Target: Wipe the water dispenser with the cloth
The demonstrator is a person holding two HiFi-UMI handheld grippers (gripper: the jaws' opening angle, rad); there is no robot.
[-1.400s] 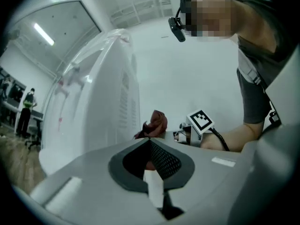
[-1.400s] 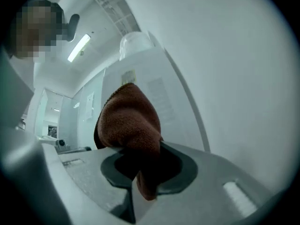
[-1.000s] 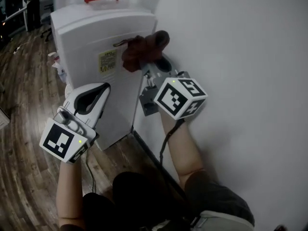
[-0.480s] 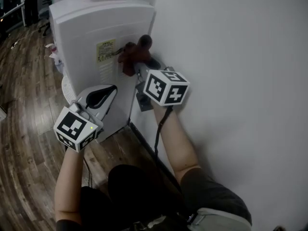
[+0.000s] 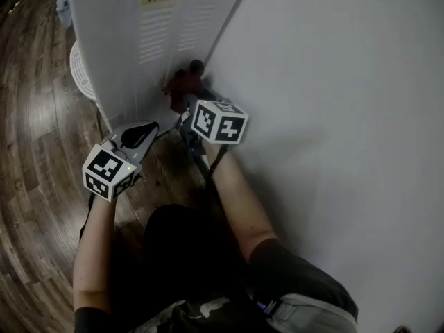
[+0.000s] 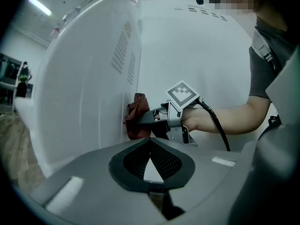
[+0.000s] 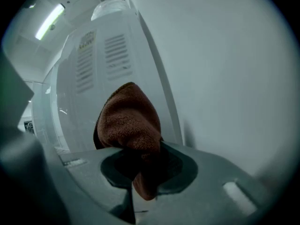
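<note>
Brown cloth (image 7: 129, 121) is clamped in the right tongs (image 7: 140, 170) and pressed against the vented panel of the white water dispenser (image 5: 125, 40). It sits low down, at the edge next to the wall (image 5: 333, 116). Left tongs (image 6: 150, 142) are closed tip to tip on nothing, just beside the right ones and clear of the dispenser, over the wood floor (image 5: 41, 151).

The white water dispenser (image 5: 125, 40) stands upright at the frame's upper left, its vented panel and yellow label showing. The reddish-brown cloth (image 5: 182, 83), bunched and pinched in the right gripper (image 7: 138, 161), presses against the dispenser's lower panel, at upper centre.
</note>
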